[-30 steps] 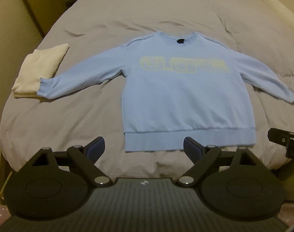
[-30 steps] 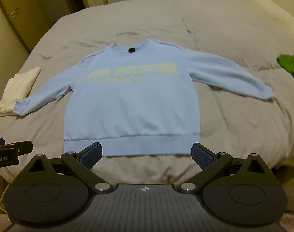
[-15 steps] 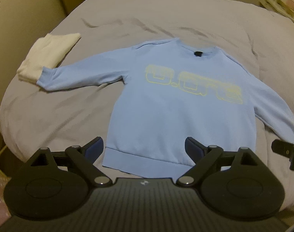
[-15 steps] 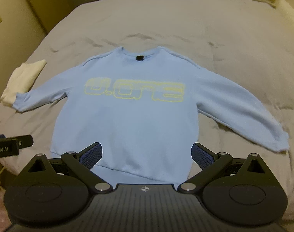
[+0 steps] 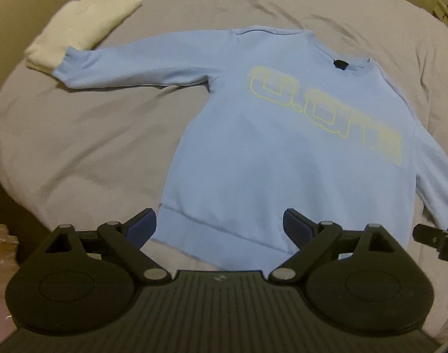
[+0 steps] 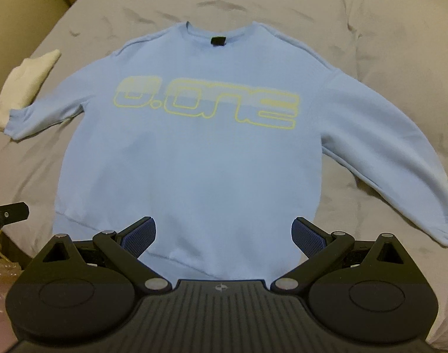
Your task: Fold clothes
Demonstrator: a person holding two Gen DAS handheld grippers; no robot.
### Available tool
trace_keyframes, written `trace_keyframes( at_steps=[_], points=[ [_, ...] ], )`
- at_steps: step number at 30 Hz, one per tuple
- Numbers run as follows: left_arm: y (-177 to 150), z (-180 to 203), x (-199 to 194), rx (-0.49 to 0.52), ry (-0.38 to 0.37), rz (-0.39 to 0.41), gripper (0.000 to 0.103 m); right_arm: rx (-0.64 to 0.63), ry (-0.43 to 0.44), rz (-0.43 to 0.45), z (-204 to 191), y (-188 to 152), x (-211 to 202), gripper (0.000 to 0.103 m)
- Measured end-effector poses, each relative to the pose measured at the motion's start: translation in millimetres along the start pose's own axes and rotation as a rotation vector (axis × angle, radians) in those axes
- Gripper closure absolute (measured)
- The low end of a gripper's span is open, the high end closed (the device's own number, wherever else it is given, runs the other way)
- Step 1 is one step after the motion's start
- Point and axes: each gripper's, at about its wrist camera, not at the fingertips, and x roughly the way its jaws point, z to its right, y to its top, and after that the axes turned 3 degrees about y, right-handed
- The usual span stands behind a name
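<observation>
Both grippers, left (image 5: 219, 226) and right (image 6: 224, 234), point steeply down, spread and empty, seemingly above the sweatshirt (image 6: 194, 161) hem at the bed's (image 6: 371, 44) near edge.

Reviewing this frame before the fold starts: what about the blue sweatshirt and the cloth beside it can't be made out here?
- Sweatshirt hem: middle hidden behind the right gripper in the right wrist view.
- Its picture-right cuff: cut off by the edge in the left wrist view.
- Neck label: too small to read.
- White folded cloth: one end covered by the sweatshirt's sleeve cuff; what garment it is, unclear.
</observation>
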Motion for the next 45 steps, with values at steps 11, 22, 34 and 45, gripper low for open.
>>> trace_keyframes(
  at_steps=[11, 22, 34, 45],
  points=[
    [74.5, -72.0, 70.8, -0.048, -0.120, 0.038, 0.014, 0.258, -0.094, 0.030, -15.7, 58.0, 57.6, 0.002],
    [123.9, -214.7, 179.9, -0.341, -0.025, -0.018, 0.018, 0.378, -0.143, -0.068, -57.0, 96.2, 149.6, 0.002],
    [157.3, -336.5, 222.0, -0.711, 0.096, 0.111, 0.014, 0.339, -0.175, -0.166, -88.5, 111.0, 190.8, 0.002],
    [173.6, -323.3, 216.2, -0.677, -0.007, 0.218, 0.094, 0.317, -0.163, -0.160, -73.4, 100.7, 186.0, 0.003]
  ],
)
